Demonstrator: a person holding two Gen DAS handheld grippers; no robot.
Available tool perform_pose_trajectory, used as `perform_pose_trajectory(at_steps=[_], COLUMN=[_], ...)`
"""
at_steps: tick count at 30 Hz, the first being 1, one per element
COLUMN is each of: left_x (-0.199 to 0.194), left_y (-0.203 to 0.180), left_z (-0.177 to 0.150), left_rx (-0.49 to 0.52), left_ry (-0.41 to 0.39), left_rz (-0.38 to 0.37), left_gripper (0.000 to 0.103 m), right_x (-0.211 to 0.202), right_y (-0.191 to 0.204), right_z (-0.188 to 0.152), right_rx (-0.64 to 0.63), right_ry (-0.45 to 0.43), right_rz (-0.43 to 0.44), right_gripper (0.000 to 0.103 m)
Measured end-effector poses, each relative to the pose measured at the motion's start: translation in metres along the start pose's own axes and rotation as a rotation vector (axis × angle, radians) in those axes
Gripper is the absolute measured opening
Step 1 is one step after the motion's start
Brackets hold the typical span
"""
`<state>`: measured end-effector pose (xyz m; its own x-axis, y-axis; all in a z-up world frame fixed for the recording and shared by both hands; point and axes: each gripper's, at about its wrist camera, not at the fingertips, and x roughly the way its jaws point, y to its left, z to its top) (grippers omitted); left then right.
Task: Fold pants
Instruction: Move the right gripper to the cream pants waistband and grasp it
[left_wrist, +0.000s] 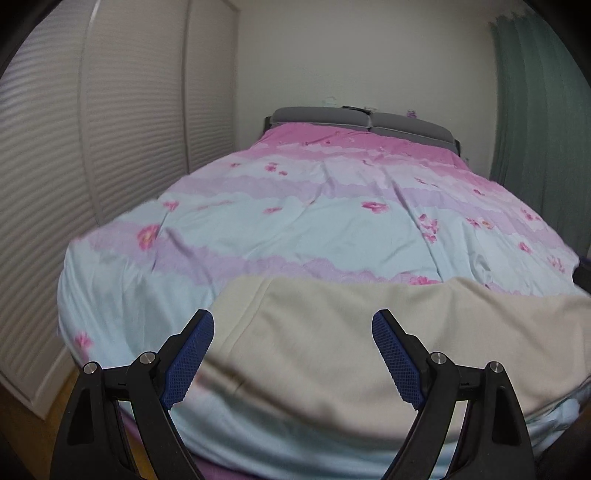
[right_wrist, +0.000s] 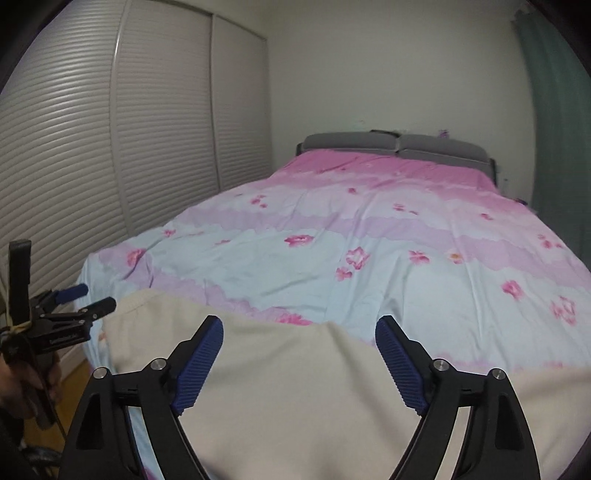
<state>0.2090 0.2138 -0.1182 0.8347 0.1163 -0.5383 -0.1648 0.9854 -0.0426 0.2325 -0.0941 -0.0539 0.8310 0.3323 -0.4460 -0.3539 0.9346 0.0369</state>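
Cream-coloured pants (left_wrist: 369, 339) lie spread flat across the near end of the bed, also in the right wrist view (right_wrist: 295, 387). My left gripper (left_wrist: 293, 325) is open and empty, its blue pads above the pants' left part near their left edge. It also shows in the right wrist view (right_wrist: 94, 299) at the far left, open, just beside the pants' left edge. My right gripper (right_wrist: 299, 332) is open and empty over the middle of the pants. The near edge of the pants is hidden below both views.
The bed has a floral quilt (left_wrist: 314, 221) in pink and pale blue, with grey pillows (left_wrist: 362, 123) at the far end. Louvred wardrobe doors (right_wrist: 110, 129) run along the left. A green curtain (left_wrist: 535, 110) hangs at the right. Wooden floor (left_wrist: 33, 424) shows at the lower left.
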Motion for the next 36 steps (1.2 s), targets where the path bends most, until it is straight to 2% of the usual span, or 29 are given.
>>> perform_pose_trajectory(at_steps=[2,5,9,13,16,19,22,24,28,31,36], left_x=[-0.002,0.000,0.010,0.025,0.040,0.057,0.065,0.068,0.073,0.080,0.094], left_y=[0.014,0.036,0.058,0.074,0.079,0.077,0.074,0.074,0.077,0.081,0.083], left_z=[-0.007,-0.018,-0.028,-0.033,-0.038,-0.041,-0.044,-0.044,-0.046,-0.049,-0.059], left_rx=[-0.050,-0.120,-0.198,-0.273,-0.351,-0.391,-0.415,-0.426,-0.492,-0.566,-0.648], left_ry=[0.013,0.043,0.069,0.086,0.120,0.159,0.180,0.177,0.198,0.225,0.270], left_rz=[0.012,0.023,0.024,0.017,-0.029,-0.055,-0.050,-0.044,-0.022,-0.023,-0.054], left_gripper=[0.088,0.088,0.085,0.082,0.078,0.074,0.071,0.071,0.071,0.065,0.051], right_x=[-0.011,-0.003,0.005,0.014,0.033,0.054,0.080,0.099,0.155,0.203,0.287], right_y=[0.015,0.039,0.075,0.093,0.108,0.114,0.121,0.127,0.145,0.160,0.181], right_z=[-0.008,-0.017,-0.021,-0.013,0.001,0.011,0.019,0.024,0.039,0.051,0.058], right_rx=[0.007,0.008,-0.045,-0.109,-0.149,-0.154,-0.178,-0.216,-0.336,-0.373,-0.367], right_ry=[-0.010,0.024,0.045,0.053,0.063,0.094,0.127,0.153,0.275,0.397,0.573], right_rz=[-0.015,0.007,0.078,0.102,0.129,0.165,0.217,0.282,0.513,0.652,0.803], right_gripper=[0.086,0.086,0.086,0.086,0.086,0.086,0.086,0.086,0.086,0.086,0.086])
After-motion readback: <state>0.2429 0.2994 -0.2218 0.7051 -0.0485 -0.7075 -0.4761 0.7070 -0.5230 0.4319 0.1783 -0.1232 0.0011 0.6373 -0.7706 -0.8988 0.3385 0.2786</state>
